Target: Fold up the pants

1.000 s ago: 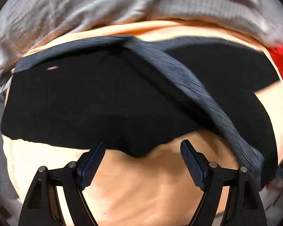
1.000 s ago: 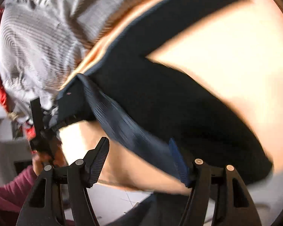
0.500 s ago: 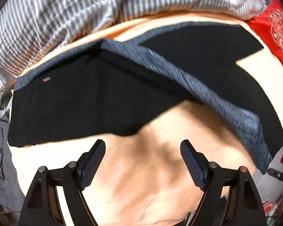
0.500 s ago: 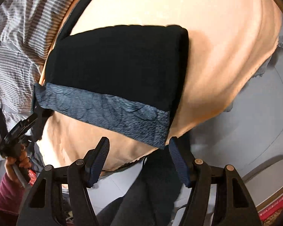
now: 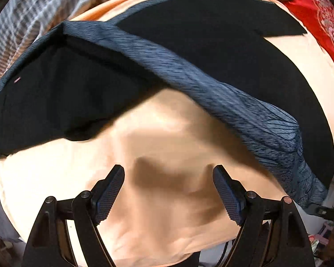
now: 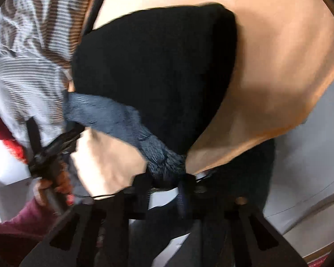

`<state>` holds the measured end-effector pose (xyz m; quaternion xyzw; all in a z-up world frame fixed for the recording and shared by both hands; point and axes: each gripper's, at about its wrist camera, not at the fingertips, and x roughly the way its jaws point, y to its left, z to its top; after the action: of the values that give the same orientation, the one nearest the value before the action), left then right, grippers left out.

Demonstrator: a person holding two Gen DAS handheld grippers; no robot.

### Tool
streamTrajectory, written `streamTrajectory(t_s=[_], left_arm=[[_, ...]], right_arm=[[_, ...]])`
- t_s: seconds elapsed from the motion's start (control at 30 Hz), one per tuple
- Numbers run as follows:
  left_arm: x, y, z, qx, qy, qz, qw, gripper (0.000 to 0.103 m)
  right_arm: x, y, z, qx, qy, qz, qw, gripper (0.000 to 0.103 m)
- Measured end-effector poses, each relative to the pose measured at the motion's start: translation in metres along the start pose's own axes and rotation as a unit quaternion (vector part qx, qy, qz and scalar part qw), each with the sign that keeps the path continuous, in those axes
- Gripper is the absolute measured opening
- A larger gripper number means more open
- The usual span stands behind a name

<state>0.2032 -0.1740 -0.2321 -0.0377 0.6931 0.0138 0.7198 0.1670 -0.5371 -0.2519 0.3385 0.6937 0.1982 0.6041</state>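
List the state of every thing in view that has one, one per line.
Pants: partly folded, lying on the peach sheet, blue-grey waistband turned up.
Waistband corner: pinched and bunched between the right gripper's fingers.
Right gripper: closing on the waistband.
Left gripper: open, empty, above bare sheet.
Striped bedding: rumpled behind the sheet.

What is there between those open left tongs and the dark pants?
Only bare peach sheet, creased and shadowed. The left wrist view shows it: the left tongs hang open over it, and the pants lie further up the bed.
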Motion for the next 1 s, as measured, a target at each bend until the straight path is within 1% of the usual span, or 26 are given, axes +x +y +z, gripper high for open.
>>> streamTrajectory(t_s=[0.13, 0.23, 0.3, 0.37, 0.43, 0.47, 0.53, 0.6, 0.63, 0.67, 0.7, 0.73, 0.77, 0.8, 0.83, 0.87, 0.9, 0.93, 1.0], left_arm=[[-0.007, -0.014, 0.006, 0.001, 0.002, -0.017, 0.9999, 0.083], [-0.017, -0.019, 0.017, -0.017, 0.002, -0.033, 0.9993, 0.083], [-0.028, -0.018, 0.029, -0.034, -0.007, -0.047, 0.9983, 0.083], [-0.039, -0.017, 0.045, -0.046, -0.022, -0.052, 0.9974, 0.083], [-0.052, -0.016, 0.068, -0.060, -0.040, -0.058, 0.9957, 0.083], [-0.056, -0.016, 0.082, -0.066, -0.046, -0.058, 0.9951, 0.083], [-0.067, -0.013, 0.111, -0.076, -0.065, -0.055, 0.9935, 0.083], [-0.077, -0.011, 0.143, -0.080, -0.085, -0.046, 0.9921, 0.083], [-0.080, -0.014, 0.153, -0.080, -0.092, -0.039, 0.9918, 0.083], [-0.078, -0.013, 0.167, -0.081, -0.097, -0.031, 0.9914, 0.083], [-0.078, -0.015, 0.177, -0.086, -0.102, -0.023, 0.9908, 0.083], [-0.079, -0.014, 0.183, -0.094, -0.106, -0.021, 0.9896, 0.083], [-0.081, -0.012, 0.184, -0.102, -0.108, -0.022, 0.9886, 0.083], [-0.082, -0.009, 0.183, -0.111, -0.109, -0.022, 0.9876, 0.083], [-0.082, -0.007, 0.178, -0.115, -0.106, -0.020, 0.9875, 0.083], [-0.080, -0.007, 0.172, -0.116, -0.101, -0.015, 0.9880, 0.083], [-0.078, -0.008, 0.164, -0.115, -0.095, -0.007, 0.9888, 0.083], [-0.076, -0.009, 0.155, -0.116, -0.087, 0.000, 0.9894, 0.083], [-0.071, -0.010, 0.138, -0.126, -0.076, 0.000, 0.9891, 0.083]], right_arm=[[-0.031, 0.035, 0.010, -0.033, -0.008, 0.035, 0.999, 0.014], [-0.066, 0.065, 0.034, -0.054, -0.035, 0.063, 0.996, 0.014], [-0.087, 0.083, 0.058, -0.065, -0.055, 0.077, 0.993, 0.014], [-0.105, 0.101, 0.089, -0.076, -0.069, 0.088, 0.991, 0.014], [-0.120, 0.116, 0.121, -0.094, -0.080, 0.087, 0.989, 0.013], [-0.129, 0.127, 0.146, -0.107, -0.088, 0.083, 0.987, 0.005], [-0.140, 0.140, 0.178, -0.116, -0.100, 0.080, 0.985, 0.004], [-0.145, 0.154, 0.222, -0.121, -0.110, 0.085, 0.983, 0.004], [-0.146, 0.159, 0.243, -0.126, -0.112, 0.080, 0.982, 0.004], [-0.143, 0.165, 0.267, -0.133, -0.111, 0.066, 0.983, 0.004], [-0.139, 0.168, 0.286, -0.142, -0.107, 0.044, 0.983, 0.005], [-0.133, 0.172, 0.302, -0.158, -0.101, 0.007, 0.982, 0.007], [-0.128, 0.174, 0.312, -0.175, -0.094, -0.023, 0.980, 0.009], [-0.122, 0.174, 0.315, -0.188, -0.083, -0.039, 0.978, 0.013], [-0.113, 0.172, 0.316, -0.196, -0.062, -0.048, 0.978, 0.021], [-0.101, 0.167, 0.313, -0.205, -0.029, -0.057, 0.977, 0.038], [-0.090, 0.162, 0.305, -0.224, -0.002, -0.075, 0.972, 0.046], [-0.083, 0.159, 0.301, -0.241, 0.012, -0.087, 0.967, 0.046], [-0.060, 0.148, 0.287, -0.275, 0.063, -0.116, 0.952, 0.046]])
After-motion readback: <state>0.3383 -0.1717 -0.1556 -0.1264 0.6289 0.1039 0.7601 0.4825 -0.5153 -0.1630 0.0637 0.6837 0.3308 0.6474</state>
